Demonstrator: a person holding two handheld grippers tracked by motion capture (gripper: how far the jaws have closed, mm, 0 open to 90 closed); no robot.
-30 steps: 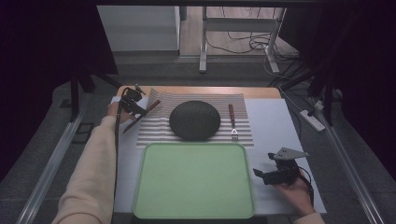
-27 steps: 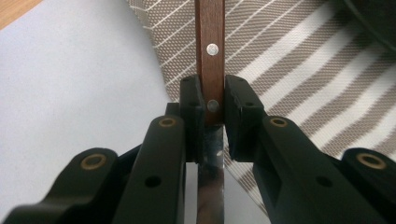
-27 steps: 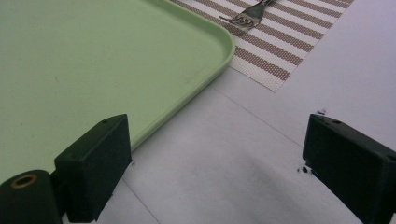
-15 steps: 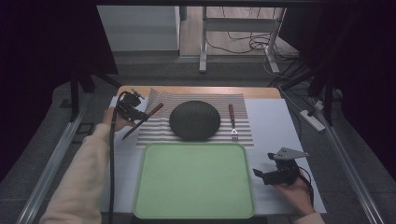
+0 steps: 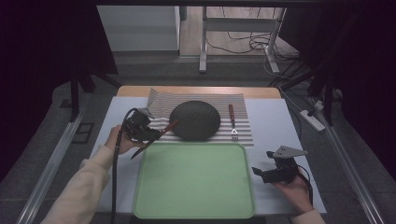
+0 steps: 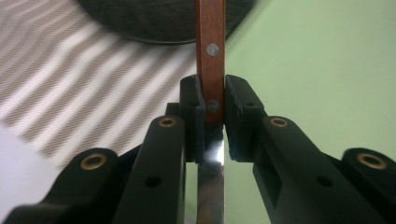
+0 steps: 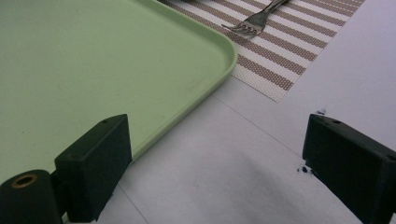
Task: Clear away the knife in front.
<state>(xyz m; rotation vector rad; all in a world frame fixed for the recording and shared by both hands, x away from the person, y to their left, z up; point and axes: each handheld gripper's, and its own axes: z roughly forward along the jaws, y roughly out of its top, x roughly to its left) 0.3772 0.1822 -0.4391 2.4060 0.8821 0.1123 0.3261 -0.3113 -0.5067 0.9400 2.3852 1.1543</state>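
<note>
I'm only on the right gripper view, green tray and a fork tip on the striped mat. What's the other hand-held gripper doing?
Observer: The left hand-held gripper is shut on a wooden-handled knife, held over the striped mat by the green tray.
Operator: Which part of the knife is clamped?
Observer: The handle's end, where the blade begins; the blade runs back between the jaws.
Operator: Anything else on that mat?
Observer: A dark round plate, between the knife and the fork.
</note>
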